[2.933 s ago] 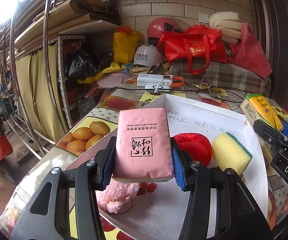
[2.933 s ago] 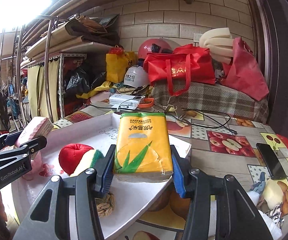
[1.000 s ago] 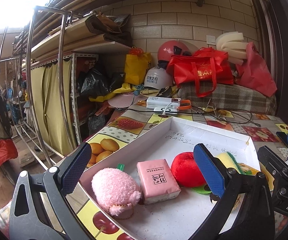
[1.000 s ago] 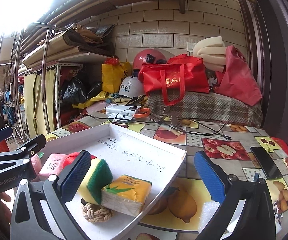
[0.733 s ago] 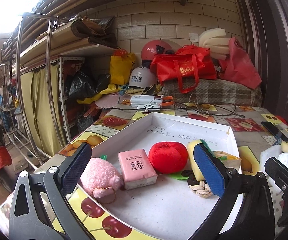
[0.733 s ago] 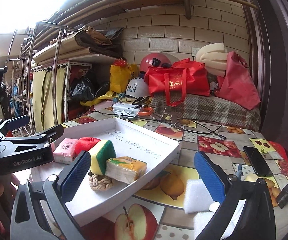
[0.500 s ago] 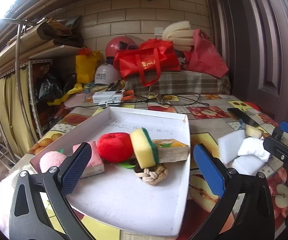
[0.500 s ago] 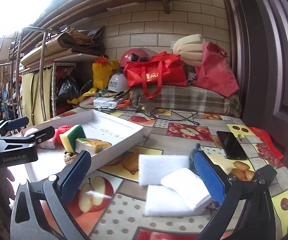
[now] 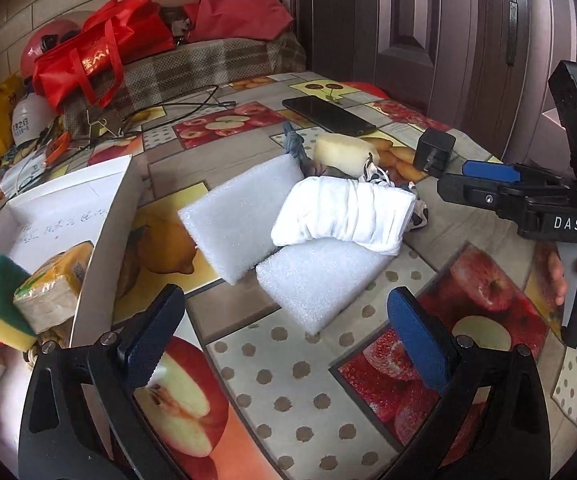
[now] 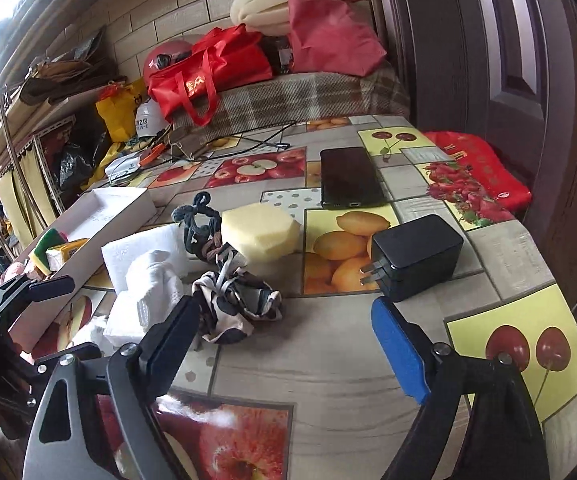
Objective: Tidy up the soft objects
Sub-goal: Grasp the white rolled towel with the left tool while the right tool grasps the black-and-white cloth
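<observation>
My left gripper (image 9: 284, 332) is open and empty, just in front of two white foam blocks (image 9: 240, 212) and a rolled white cloth (image 9: 344, 212) that lies on them. My right gripper (image 10: 284, 340) is open and empty, close to a patterned fabric bundle (image 10: 236, 300), with a pale yellow sponge (image 10: 260, 232) and a knotted grey rope (image 10: 194, 220) behind it. The white box (image 9: 100, 236) at the left holds a yellow-green sponge (image 9: 2, 300) and a yellow tissue pack (image 9: 50, 288). The right gripper shows in the left wrist view (image 9: 484, 184).
A black charger (image 10: 416, 256) and a black phone (image 10: 348, 176) lie on the fruit-print tablecloth to the right. Red bags (image 10: 208, 68), helmets and cables crowd the far side. A dark door (image 10: 508, 60) stands along the table's right edge.
Both grippers let go of their tissue packs into the box, opened, and swung right from the box to the loose soft objects on the table.
</observation>
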The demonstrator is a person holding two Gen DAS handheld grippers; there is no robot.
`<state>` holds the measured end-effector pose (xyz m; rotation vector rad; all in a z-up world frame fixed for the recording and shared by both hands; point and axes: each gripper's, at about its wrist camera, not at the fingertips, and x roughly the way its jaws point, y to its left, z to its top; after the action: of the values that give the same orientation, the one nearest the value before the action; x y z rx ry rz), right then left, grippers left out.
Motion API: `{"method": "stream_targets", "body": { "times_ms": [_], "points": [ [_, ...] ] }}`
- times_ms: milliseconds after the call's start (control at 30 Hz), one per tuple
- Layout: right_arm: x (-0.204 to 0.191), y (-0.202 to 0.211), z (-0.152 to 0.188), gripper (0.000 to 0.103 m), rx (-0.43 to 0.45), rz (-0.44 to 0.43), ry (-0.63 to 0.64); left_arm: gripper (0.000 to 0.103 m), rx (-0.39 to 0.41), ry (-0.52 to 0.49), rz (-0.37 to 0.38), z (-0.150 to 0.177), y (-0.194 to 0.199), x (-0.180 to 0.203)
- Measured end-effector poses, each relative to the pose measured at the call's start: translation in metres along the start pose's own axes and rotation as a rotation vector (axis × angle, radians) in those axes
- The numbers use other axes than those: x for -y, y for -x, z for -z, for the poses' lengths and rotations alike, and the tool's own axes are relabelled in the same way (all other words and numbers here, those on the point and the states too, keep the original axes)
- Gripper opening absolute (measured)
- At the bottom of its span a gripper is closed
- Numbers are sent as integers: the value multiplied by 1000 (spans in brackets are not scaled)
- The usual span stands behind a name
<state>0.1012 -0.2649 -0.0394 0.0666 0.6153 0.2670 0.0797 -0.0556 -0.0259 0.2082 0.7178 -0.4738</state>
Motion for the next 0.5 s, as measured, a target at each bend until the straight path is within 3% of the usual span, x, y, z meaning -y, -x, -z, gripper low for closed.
{"method": "stream_targets", "body": {
  "times_ms": [200, 333, 400, 433, 500],
  "points": [
    [-13, -37, -9, 77, -121, -82, 36, 102, -57, -82, 3, -12, -24, 20],
    [-17, -55, -14, 67, -167, -137, 26, 100, -76, -123, -14, -19, -37, 29],
    [-16, -56, -14, 60, -174, -154, 19, 90, -94, -112, -21, -20, -41, 27],
    [-15, -54, -14, 53, -169, -160, 16, 76, -92, -89, -31, -20, -40, 22],
    [-14, -50, -14, 46, -153, -150, 9, 73, -80, -51, 7, -20, -37, 14]
  ]
}}
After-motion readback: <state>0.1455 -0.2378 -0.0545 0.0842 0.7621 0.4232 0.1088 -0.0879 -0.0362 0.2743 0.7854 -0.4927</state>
